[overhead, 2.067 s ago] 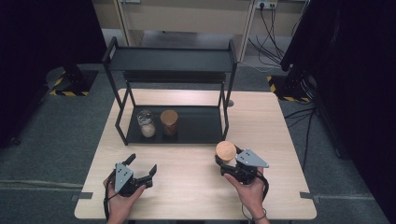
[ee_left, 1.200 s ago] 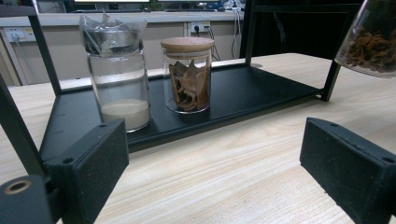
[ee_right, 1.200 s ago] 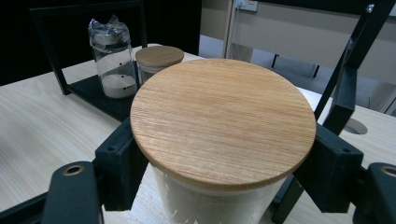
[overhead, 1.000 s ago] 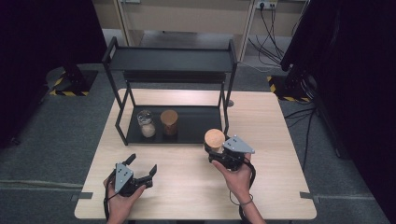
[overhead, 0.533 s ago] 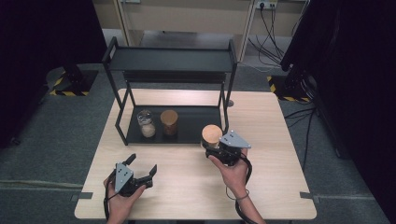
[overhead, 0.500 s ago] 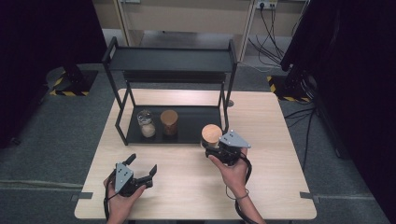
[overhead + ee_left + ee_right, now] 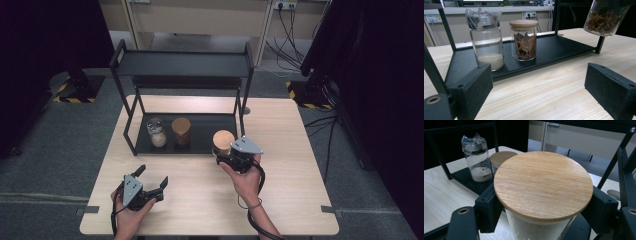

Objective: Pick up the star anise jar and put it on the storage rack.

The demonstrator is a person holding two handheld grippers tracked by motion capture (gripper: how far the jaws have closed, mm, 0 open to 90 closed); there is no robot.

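two jars shelved, a third in my right gripper [image 7: 226,156].
high view: jar w/ wood lid [image 7: 223,140] hangs at the rack's [image 7: 182,64] bottom shelf edge by the right post; could clip it. left gripper view: left gripper [image 7: 539,92] open, idle. right gripper view: jaws clamp the glass below the lid [image 7: 543,185]; may slip.

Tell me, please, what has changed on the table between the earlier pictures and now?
The right gripper, shut on the wood-lidded jar throughout, has carried it from the table's right side toward the rack, to the front right corner of its lower shelf. The left gripper has stayed open near the table's front edge. The two jars on the shelf have not moved.
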